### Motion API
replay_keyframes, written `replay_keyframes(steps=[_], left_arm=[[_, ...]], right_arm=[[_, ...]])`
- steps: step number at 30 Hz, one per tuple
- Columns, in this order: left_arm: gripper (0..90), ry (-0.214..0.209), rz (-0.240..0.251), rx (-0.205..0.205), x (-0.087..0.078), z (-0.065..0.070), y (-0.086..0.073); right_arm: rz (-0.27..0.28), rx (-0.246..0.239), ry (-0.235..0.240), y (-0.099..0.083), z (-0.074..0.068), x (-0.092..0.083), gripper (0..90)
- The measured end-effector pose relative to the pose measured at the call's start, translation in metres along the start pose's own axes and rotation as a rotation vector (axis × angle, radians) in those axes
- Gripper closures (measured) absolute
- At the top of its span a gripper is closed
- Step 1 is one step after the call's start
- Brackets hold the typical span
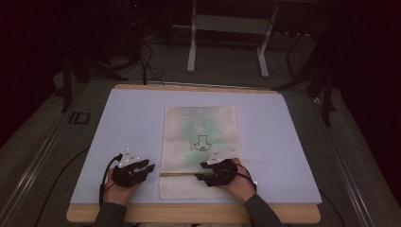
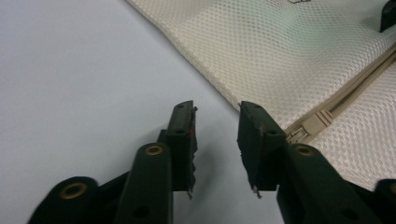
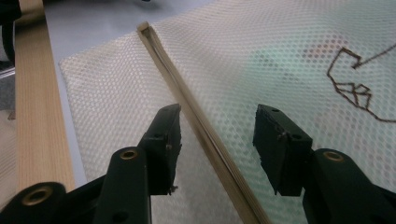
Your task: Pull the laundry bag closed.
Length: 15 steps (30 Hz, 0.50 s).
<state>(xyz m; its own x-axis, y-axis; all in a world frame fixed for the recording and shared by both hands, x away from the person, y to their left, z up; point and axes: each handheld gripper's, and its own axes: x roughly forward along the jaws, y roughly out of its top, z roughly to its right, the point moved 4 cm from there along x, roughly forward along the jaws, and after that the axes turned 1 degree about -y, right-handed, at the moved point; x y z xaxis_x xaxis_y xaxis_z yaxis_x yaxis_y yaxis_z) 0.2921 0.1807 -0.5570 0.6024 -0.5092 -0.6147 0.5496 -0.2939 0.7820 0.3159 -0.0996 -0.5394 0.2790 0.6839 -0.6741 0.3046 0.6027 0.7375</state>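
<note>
The left gripper, black and two-jawed, rests low over the pale grey-blue table mat with its jaws apart and nothing between them; bare mat shows in the gap. Its right jaw tip lies just beside the corner of a cream mesh zip bag, close to the end of the beige zipper, where the slider sits. From the high view the left gripper sits just off the bag's left edge, near the table's front.

The right gripper, also black, hangs over the bag itself with its jaws apart. The zipper runs slantwise through the gap between them, and neither pad presses on it. In the high view the right gripper lies over the bag's lower right part, level with the zipper line.

The cream mesh zip bag lies flat in the middle of the table mat, long side running away from the person, with the zipper across it near the front end. Through the mesh a green-tinted thing shows faintly inside the bag; what it is I cannot tell. A dark outline drawing marks the bag's face.

The mat covers a light wooden tabletop, whose edge shows at the front and back. Beyond the table, a white metal frame stands on the dark floor.
</note>
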Motion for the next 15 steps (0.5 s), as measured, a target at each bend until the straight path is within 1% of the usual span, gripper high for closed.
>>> replay_keyframes(steps=[3,5,8,13,15], left_arm=[[70.2,-0.008,-0.005,0.01,0.0,0.001,0.0],[70.9,-0.014,-0.003,0.012,0.0,0.002,0.0],[73.4,-0.021,-0.003,0.02,-0.001,0.003,0.0],[79.7,-0.032,-0.005,0.022,-0.001,0.003,0.0],[80.1,-0.032,-0.008,0.02,-0.001,0.004,0.0]], right_arm=[[-0.004,-0.007,0.007,0.004,-0.001,0.004,51.2],[-0.008,-0.013,0.01,0.006,-0.002,0.006,51.3],[-0.018,-0.031,0.018,0.01,-0.005,0.009,51.7],[-0.027,-0.054,0.03,0.015,-0.007,0.013,55.0],[-0.033,-0.063,0.036,0.016,-0.008,0.015,56.5]])
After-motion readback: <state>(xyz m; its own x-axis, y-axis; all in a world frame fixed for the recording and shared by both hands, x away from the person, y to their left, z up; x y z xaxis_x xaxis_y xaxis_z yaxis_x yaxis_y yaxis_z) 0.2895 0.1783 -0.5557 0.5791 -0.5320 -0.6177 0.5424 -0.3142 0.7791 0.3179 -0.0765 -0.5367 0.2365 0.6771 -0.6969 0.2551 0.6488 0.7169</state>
